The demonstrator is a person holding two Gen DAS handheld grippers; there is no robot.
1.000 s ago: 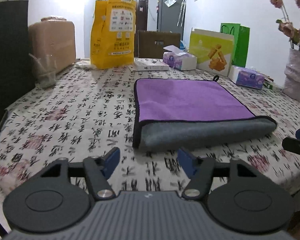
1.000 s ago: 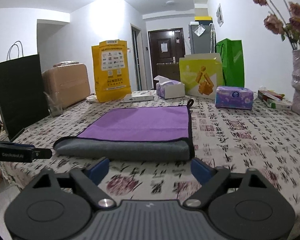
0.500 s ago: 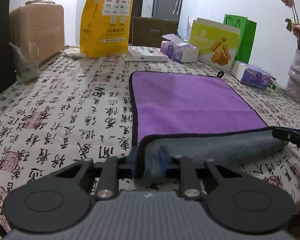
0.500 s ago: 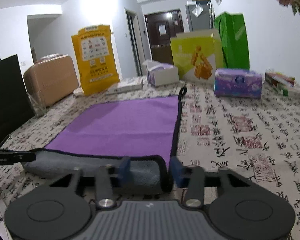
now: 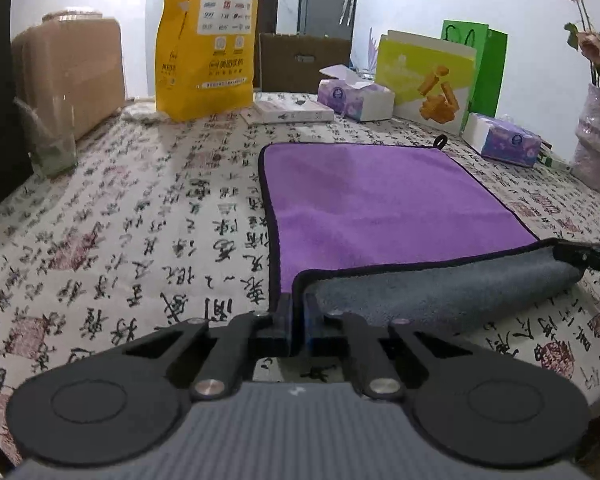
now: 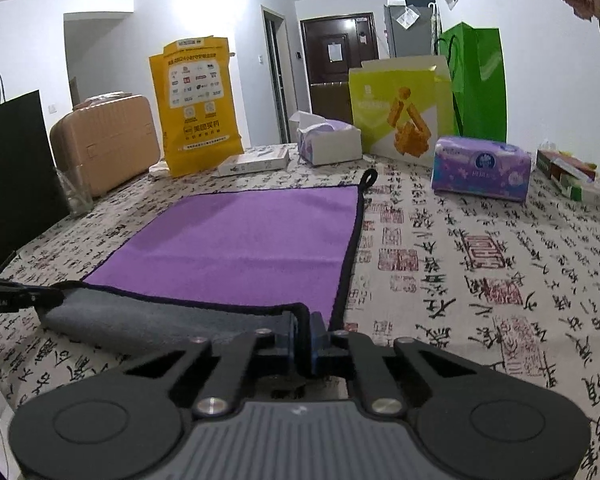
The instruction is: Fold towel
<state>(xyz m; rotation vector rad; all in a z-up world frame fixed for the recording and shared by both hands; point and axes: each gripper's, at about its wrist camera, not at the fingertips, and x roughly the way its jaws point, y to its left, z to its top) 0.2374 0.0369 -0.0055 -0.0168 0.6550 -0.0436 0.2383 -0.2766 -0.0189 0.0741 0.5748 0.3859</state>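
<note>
A purple towel (image 5: 380,200) with a grey underside and black trim lies on the patterned tablecloth; it also shows in the right wrist view (image 6: 244,240). Its near edge is curled up, grey side out (image 5: 440,284). My left gripper (image 5: 298,312) is shut on the towel's near left corner. My right gripper (image 6: 304,330) is shut on the near right corner. Each gripper's tip shows at the edge of the other's view, the right one (image 5: 588,256) and the left one (image 6: 16,300).
At the back stand a yellow bag (image 5: 206,36), a tan suitcase (image 5: 72,72), tissue boxes (image 6: 480,168), a yellow-green box (image 6: 396,116) and a green bag (image 6: 476,80). A glass (image 5: 52,136) stands left. A vase of flowers (image 5: 596,140) stands right.
Both grippers moved forward to the towel's near edge and closed from open onto its two near corners. The near edge has lifted and curled slightly.
</note>
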